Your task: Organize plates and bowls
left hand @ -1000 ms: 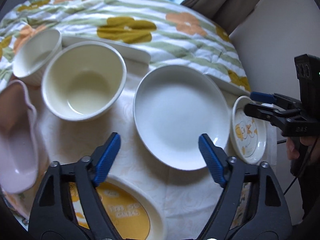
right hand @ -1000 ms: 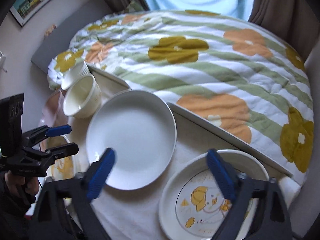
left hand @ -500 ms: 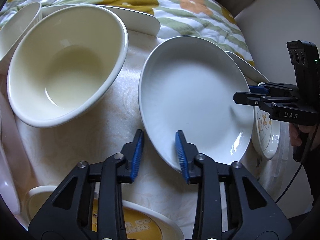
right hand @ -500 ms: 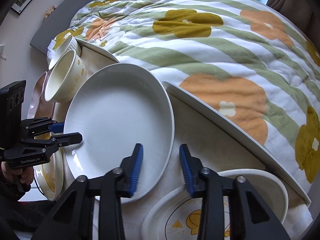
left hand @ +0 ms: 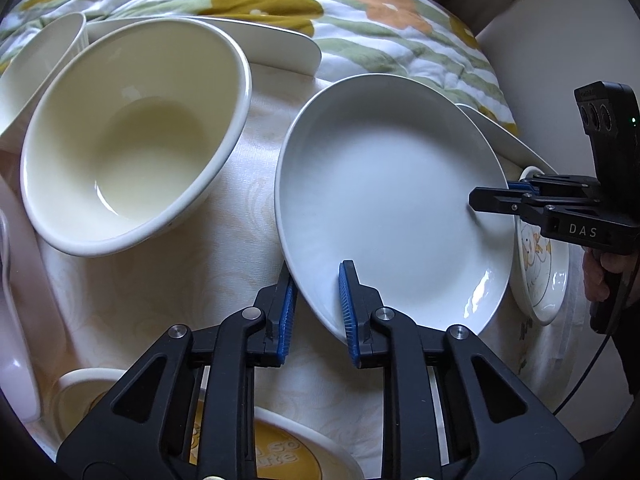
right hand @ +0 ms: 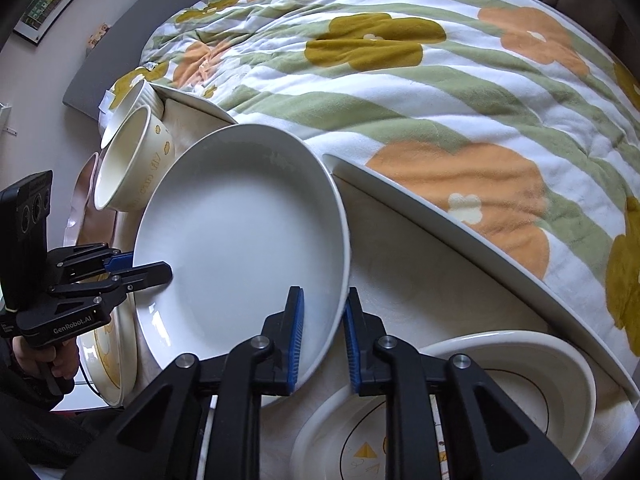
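Legible writing: in the left wrist view, "DAS" in white on the body of the right gripper (left hand: 490, 196); in the right wrist view, "GenRobot.AI" on the body of the left gripper (right hand: 140, 270). The cream bowl (right hand: 128, 164) bears yellow lettering on its side, only partly readable ("can fly" is likely). A yellow-centred plate (left hand: 280, 456) at the lower edge of the left wrist view carries pale writing, cut off and not readable.

Change from a second ago: both pairs of jaws then stood wide above the dishes; they have just been closing, each now with the rim of the white plate (left hand: 384, 200) between its blue pads. Both cameras sit lower and nearer the tablecloth (left hand: 132, 292), so the plate fills more of each view.

Position: the white plate lies on the tablecloth between the cream bowl and a small duck-printed plate (left hand: 540, 264), beside the flowered quilt (right hand: 400, 80). The left gripper pinches the plate's near-left rim, one pad under the edge and one on the inner face. The right gripper clamps the opposite rim in the same way, just beside a second duck-printed dish (right hand: 460, 408). A hand (left hand: 598, 276) holds the right gripper's handle.
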